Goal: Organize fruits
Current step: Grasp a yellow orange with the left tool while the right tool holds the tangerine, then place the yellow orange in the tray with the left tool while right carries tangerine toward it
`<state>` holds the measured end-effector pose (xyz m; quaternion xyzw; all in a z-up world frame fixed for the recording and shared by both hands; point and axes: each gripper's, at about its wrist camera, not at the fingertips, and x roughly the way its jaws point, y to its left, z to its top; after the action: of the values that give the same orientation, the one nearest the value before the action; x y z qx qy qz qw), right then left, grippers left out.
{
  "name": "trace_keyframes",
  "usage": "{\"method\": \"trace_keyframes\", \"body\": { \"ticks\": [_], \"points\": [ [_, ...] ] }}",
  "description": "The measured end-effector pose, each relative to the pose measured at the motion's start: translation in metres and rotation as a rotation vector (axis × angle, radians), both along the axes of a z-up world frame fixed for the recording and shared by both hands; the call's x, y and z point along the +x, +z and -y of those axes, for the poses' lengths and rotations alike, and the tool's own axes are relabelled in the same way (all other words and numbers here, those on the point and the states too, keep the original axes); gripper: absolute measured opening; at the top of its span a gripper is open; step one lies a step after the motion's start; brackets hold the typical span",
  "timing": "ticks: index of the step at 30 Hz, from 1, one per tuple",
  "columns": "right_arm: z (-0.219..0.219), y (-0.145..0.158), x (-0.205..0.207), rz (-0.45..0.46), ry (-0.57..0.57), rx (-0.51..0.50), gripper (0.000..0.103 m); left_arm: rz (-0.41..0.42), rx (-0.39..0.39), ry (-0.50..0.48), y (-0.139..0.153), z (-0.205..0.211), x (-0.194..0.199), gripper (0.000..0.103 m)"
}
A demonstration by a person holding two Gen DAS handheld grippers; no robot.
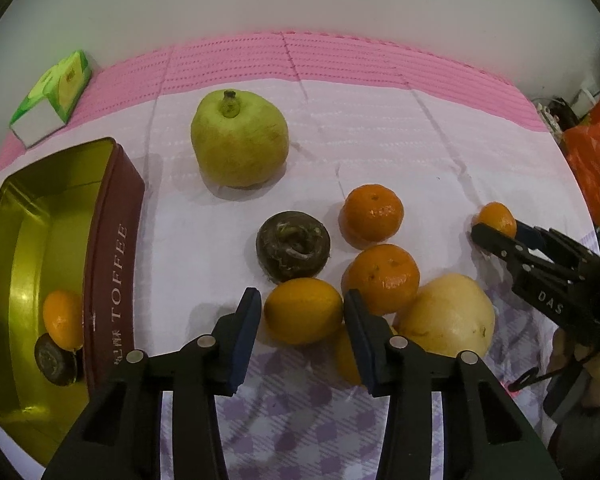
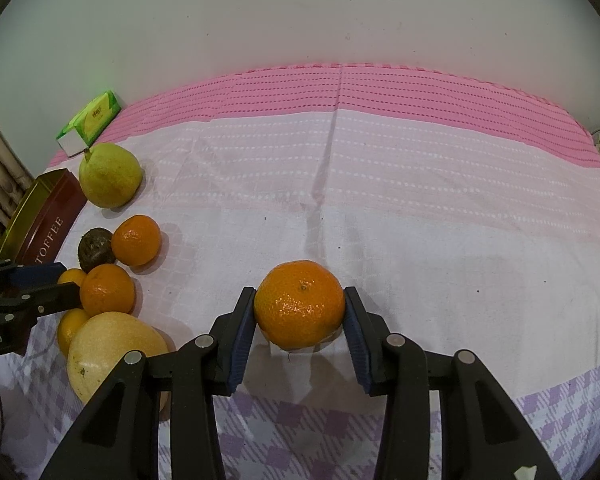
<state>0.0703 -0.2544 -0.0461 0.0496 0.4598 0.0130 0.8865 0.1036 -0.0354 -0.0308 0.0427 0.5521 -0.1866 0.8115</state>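
Note:
My left gripper (image 1: 302,309) has its blue pads against both sides of a small yellow-orange fruit (image 1: 303,311) on the cloth, in the heap's front. Beside it lie two mandarins (image 1: 384,278), a dark round fruit (image 1: 292,246), a pale yellow pear (image 1: 448,316) and a second small fruit (image 1: 346,356) half hidden by a finger. A large green pear (image 1: 240,140) stands further back. The open toffee tin (image 1: 116,216) at the left holds an orange fruit (image 1: 62,320) and a dark one (image 1: 54,364). My right gripper (image 2: 300,300) is shut on a mandarin (image 2: 300,304) resting on the cloth.
A green tissue box (image 1: 56,96) lies at the back left on the pink band of the cloth (image 2: 420,208). An orange bag (image 1: 592,152) sits past the table's right edge. A white wall closes the back.

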Motion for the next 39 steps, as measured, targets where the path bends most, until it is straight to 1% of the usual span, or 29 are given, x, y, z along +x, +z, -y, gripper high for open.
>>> {"method": "trace_keyframes", "body": {
  "ticks": [4, 9, 13, 18, 22, 25, 27, 31, 36, 39],
  "points": [
    [0.000, 0.000, 0.000, 0.000, 0.002, 0.000, 0.040, 0.003, 0.014, 0.000, -0.003, 0.003, 0.001, 0.044],
    [0.000, 0.000, 0.000, 0.000, -0.001, 0.001, 0.040, -0.011, -0.005, 0.004, -0.004, -0.001, 0.001, 0.044],
    [0.000, 0.000, 0.000, -0.001, -0.001, 0.001, 0.040, 0.001, 0.013, 0.001, -0.003, -0.002, -0.001, 0.043],
    [0.000, 0.000, 0.000, 0.000, 0.000, 0.000, 0.040, 0.030, 0.016, -0.006, 0.008, -0.006, -0.008, 0.043],
    [-0.001, 0.000, 0.001, 0.000, -0.001, -0.005, 0.040, 0.059, 0.006, 0.006, 0.025, -0.017, -0.013, 0.043],
    [-0.001, -0.001, 0.001, 0.001, -0.002, -0.008, 0.040, 0.086, 0.030, 0.029, 0.036, -0.031, -0.015, 0.043],
    [-0.002, -0.001, 0.001, 0.001, -0.002, -0.011, 0.040, 0.102, 0.028, 0.047, 0.044, -0.044, -0.015, 0.043],
    [-0.002, -0.001, 0.002, 0.001, -0.003, -0.014, 0.040, 0.136, 0.051, 0.101, 0.054, -0.076, -0.012, 0.043],
    [-0.005, -0.002, 0.002, -0.004, -0.005, -0.037, 0.040, 0.143, 0.083, 0.210, 0.055, -0.133, -0.005, 0.043],
    [-0.006, -0.002, 0.004, -0.009, -0.006, -0.047, 0.040, 0.148, 0.105, 0.256, 0.053, -0.158, -0.005, 0.043]
  ]
}}
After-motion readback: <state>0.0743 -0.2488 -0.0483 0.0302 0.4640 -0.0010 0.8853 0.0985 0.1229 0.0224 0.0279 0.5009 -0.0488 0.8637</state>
